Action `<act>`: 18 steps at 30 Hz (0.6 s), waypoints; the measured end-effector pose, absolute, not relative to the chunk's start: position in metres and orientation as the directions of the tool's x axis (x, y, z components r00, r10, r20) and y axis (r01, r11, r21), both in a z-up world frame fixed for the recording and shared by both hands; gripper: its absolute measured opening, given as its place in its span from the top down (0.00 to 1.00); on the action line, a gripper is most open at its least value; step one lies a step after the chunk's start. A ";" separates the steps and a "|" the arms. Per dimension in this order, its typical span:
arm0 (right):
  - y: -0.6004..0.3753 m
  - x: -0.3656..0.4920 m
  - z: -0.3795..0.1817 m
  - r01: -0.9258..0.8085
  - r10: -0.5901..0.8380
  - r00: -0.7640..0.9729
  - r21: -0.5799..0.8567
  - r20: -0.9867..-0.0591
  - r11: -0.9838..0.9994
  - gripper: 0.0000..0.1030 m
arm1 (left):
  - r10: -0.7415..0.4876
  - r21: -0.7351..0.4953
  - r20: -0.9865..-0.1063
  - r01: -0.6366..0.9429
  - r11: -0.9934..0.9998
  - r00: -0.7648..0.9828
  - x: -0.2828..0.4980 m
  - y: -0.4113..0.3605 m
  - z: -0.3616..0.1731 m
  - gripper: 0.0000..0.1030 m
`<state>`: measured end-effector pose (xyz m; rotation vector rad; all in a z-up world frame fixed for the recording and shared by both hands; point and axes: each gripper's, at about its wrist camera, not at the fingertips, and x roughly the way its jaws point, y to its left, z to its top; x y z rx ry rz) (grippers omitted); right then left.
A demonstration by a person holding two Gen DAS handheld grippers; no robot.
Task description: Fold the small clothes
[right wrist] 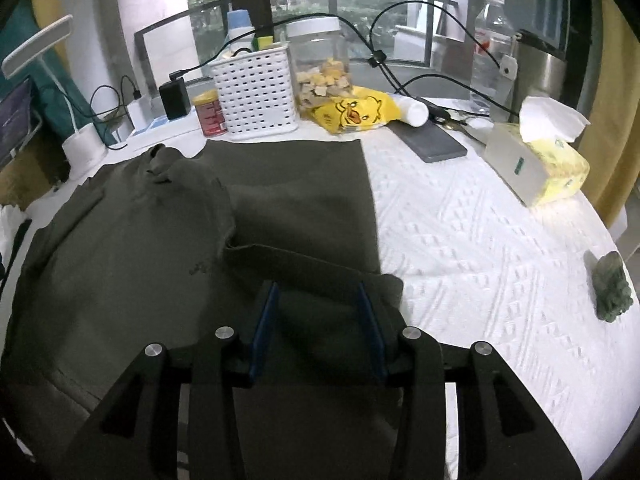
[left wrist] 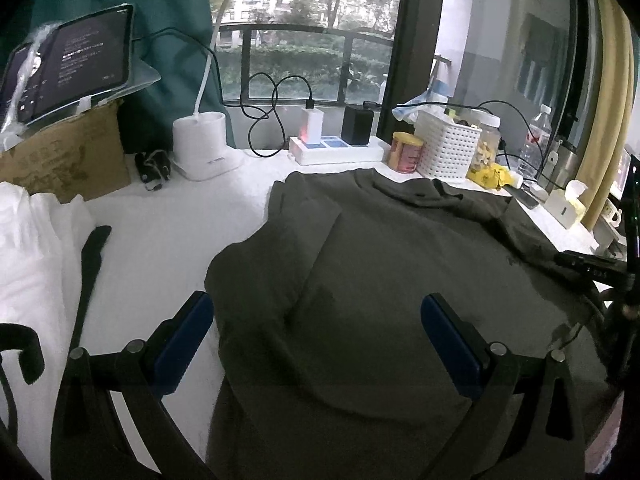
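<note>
A dark olive garment (left wrist: 400, 264) lies spread on the white textured table cover (right wrist: 480, 240). Its right side is folded inward, leaving a straight edge (right wrist: 370, 200). My left gripper (left wrist: 316, 316) hovers open and wide over the garment's left part, with its blue pads (left wrist: 188, 332) standing apart from the cloth. My right gripper (right wrist: 318, 308) is open about halfway over the folded corner near the garment's right edge. Cloth lies between its blue pads (right wrist: 266, 316), and they do not press on it.
Along the back stand a white basket (right wrist: 256, 88), a snack jar (right wrist: 320, 64), a yellow bag (right wrist: 356, 112), a red can (right wrist: 208, 112) and a power strip (left wrist: 336, 150). A phone (right wrist: 428, 140), a tissue box (right wrist: 540, 164) and a green figurine (right wrist: 610, 288) lie right. White clothes (left wrist: 28, 248) lie left.
</note>
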<state>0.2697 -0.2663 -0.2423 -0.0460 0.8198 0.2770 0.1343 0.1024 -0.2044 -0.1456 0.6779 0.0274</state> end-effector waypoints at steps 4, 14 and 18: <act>-0.268 0.268 -0.238 -0.297 0.261 0.649 0.078 -0.715 0.952 0.58 | -0.005 -0.117 -0.626 -0.088 0.989 0.780 0.129 0.097 -0.202 0.01; -0.289 0.274 -0.246 -0.284 0.282 0.614 0.127 -0.737 0.950 0.57 | 0.030 -0.097 -0.619 -0.115 0.989 0.785 0.117 0.094 -0.199 0.01; -0.265 0.260 -0.245 -0.371 0.335 0.587 0.123 -0.737 0.921 0.57 | 0.036 -0.098 -0.618 -0.122 0.988 0.785 0.113 0.095 -0.199 0.01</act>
